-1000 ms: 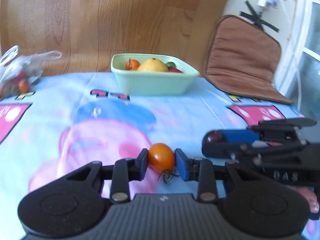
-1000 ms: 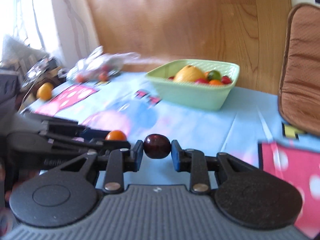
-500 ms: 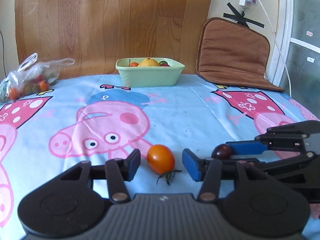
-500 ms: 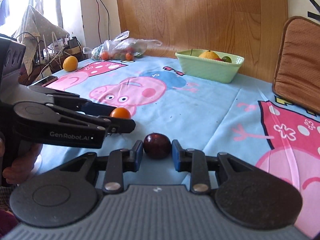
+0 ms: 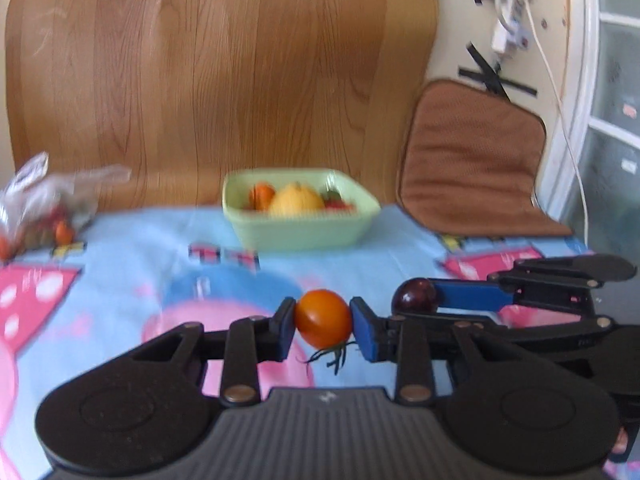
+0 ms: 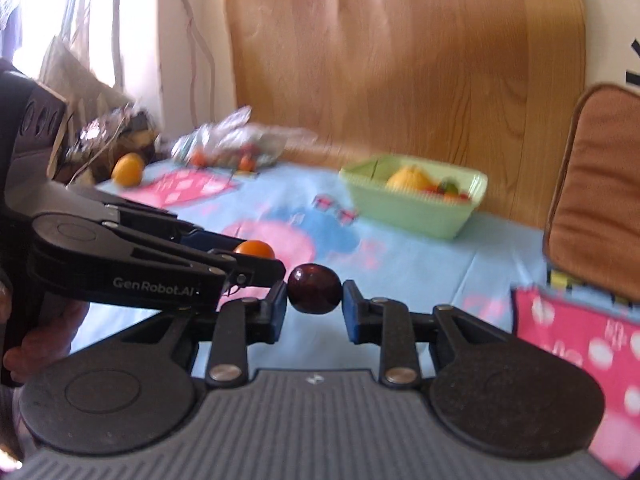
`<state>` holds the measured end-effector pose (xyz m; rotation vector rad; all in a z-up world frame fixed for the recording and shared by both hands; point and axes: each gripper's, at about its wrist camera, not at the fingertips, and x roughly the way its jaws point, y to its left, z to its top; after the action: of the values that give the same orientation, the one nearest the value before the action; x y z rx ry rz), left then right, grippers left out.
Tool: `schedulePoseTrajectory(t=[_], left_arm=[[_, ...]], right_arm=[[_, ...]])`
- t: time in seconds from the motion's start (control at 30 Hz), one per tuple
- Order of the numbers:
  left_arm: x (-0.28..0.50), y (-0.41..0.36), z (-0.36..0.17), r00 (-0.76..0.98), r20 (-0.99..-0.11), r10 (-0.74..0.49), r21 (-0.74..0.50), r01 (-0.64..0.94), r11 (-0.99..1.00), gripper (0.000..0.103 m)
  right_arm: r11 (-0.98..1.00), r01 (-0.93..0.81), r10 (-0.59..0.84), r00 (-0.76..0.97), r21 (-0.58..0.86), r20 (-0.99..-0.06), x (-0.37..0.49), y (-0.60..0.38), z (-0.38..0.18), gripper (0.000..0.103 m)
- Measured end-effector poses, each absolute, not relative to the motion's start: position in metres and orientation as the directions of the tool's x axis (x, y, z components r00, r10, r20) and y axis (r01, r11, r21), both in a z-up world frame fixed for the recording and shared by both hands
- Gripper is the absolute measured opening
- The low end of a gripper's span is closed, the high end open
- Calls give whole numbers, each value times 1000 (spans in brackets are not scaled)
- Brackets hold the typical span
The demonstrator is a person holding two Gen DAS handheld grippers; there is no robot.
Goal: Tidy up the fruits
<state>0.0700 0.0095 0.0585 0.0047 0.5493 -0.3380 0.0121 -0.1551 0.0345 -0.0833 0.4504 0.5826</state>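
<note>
Wood panelling backs a table (image 5: 132,248) under a cartoon cloth, and against it stands a green bowl (image 5: 298,236) that already has a yellow fruit and some small red and orange ones in it, so it is probably where loose fruit goes. A clear bag (image 5: 44,208) of more small fruit lies off to the left. The left hand-held gripper (image 5: 323,325) has just been closing, and its blue pads now clamp an orange tomato (image 5: 323,317), stem hanging below, clear of the cloth. Just beside it, the right hand-held gripper (image 6: 315,301) is clamped on a dark plum (image 6: 315,288), also lifted. Both fruits are short of the bowl, seemingly for carrying together.
</note>
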Motion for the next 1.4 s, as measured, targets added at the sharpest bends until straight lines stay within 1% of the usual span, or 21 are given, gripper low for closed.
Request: schedulePoseTrajectory(t=[0.1, 0.17, 0.3, 0.43, 0.5, 0.53, 0.57, 0.6, 0.73, 0.83, 0.93, 1.03, 1.1, 1.13, 1.17, 1.2, 1.27, 1.3, 1.37, 1.4], left_arm=[[128, 14, 72, 808, -499, -313, -100, 305, 947, 30], [167, 15, 75, 814, -499, -299, -100, 288, 952, 30], [234, 14, 64, 800, -528, -285, -110, 268, 957, 30], [276, 11, 41, 763, -582, -283, -135, 252, 958, 31], [279, 10, 37, 768, -579, -274, -129, 245, 961, 32], [278, 11, 36, 772, -575, -272, -129, 243, 962, 37], [276, 11, 38, 777, -570, -266, -128, 236, 963, 44], [271, 13, 40, 785, -564, -257, -124, 227, 966, 46], [242, 16, 60, 816, -539, -210, -93, 190, 977, 48], [204, 17, 76, 829, -517, -213, -89, 195, 977, 48], [153, 12, 81, 836, -514, -195, -60, 191, 980, 57], [106, 7, 77, 824, -534, -188, -51, 191, 980, 62], [79, 4, 70, 821, -546, -165, -45, 167, 985, 67], [67, 2, 67, 820, -552, -152, -40, 156, 987, 75], [55, 0, 64, 820, -554, -140, -35, 145, 989, 85], [44, -1, 62, 824, -552, -129, -31, 134, 990, 88], [22, -4, 60, 832, -544, -108, -21, 115, 993, 91], [10, -5, 60, 834, -543, -103, -21, 109, 994, 92], [-5, -6, 59, 837, -539, -97, -28, 97, 995, 99], [-12, -7, 58, 840, -536, -89, -28, 88, 996, 100]], right_arm=[[853, -518, 499, 779, 60, -380, 62, -156, 48, 32], [871, -487, 477, 802, 68, -361, 98, -158, 51, 32], [899, -409, 437, 813, 155, -385, 170, -170, 42, 32], [909, -359, 416, 807, 211, -419, 209, -178, 25, 33], [909, -348, 414, 806, 227, -423, 214, -179, 21, 33], [909, -344, 414, 807, 234, -420, 214, -180, 21, 34], [909, -343, 414, 810, 237, -415, 213, -180, 21, 34], [911, -340, 409, 817, 233, -407, 209, -181, 22, 34], [915, -331, 398, 836, 233, -376, 190, -186, 34, 34], [910, -326, 401, 848, 256, -346, 157, -193, 45, 34], [897, -322, 418, 841, 302, -344, 117, -198, 48, 34], [895, -316, 418, 839, 314, -349, 68, -196, 45, 34], [900, -307, 409, 842, 310, -352, 32, -194, 40, 35], [906, -297, 395, 849, 302, -350, 17, -193, 36, 37], [916, -281, 374, 855, 285, -359, 2, -192, 33, 47], [926, -268, 354, 861, 266, -366, -10, -191, 30, 49], [936, -248, 330, 865, 249, -378, -30, -190, 26, 50], [936, -243, 330, 861, 257, -387, -37, -191, 23, 50], [933, -232, 331, 857, 276, -396, -48, -193, 21, 50], [931, -225, 329, 858, 288, -395, -54, -193, 19, 50]])
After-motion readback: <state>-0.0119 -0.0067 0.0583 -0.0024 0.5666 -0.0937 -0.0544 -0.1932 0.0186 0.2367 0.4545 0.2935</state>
